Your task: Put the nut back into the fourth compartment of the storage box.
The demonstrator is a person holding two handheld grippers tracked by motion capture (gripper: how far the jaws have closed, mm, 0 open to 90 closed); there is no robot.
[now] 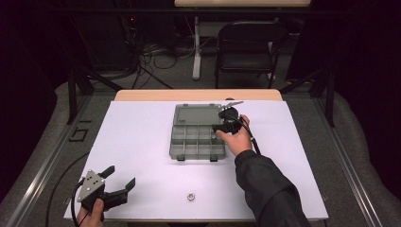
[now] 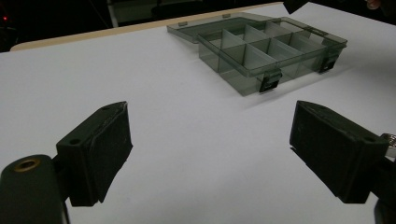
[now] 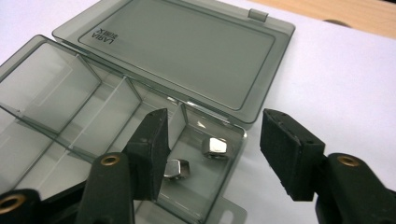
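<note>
Nuts lie at the centre of the scene: two shiny hex nuts (image 3: 215,148) sit in a corner compartment of a smoky, translucent organizer box (image 1: 197,138), the one next to the hinge of its opened lid (image 3: 182,51). The right gripper view shows one nut near the compartment's far wall and the other (image 3: 177,169) closer, partly hidden behind a black jaw. The lid lies flat on the table behind the tray, with faint lettering moulded near one corner. The remaining compartments visible in the gripper views look bare.

The right gripper (image 3: 212,156) hovers over that corner compartment with its jaws spread wide; one jaw dips inside the compartment beside the nearer nut, the other hangs outside the box wall over the white surface. Nothing is held between them. In the high view the person's right hand (image 1: 235,138) holds it at the box's right edge, a dark sleeve (image 1: 267,189) running back toward the bottom of the frame.

A third nut (image 1: 190,196) rests alone on the white table (image 1: 142,142), near the front edge and well apart from the box.

The left gripper (image 1: 120,180) sits at the front left corner of the table, jaws wide apart and empty, pointed toward the box. A folding chair (image 1: 247,45) stands beyond the table.
</note>
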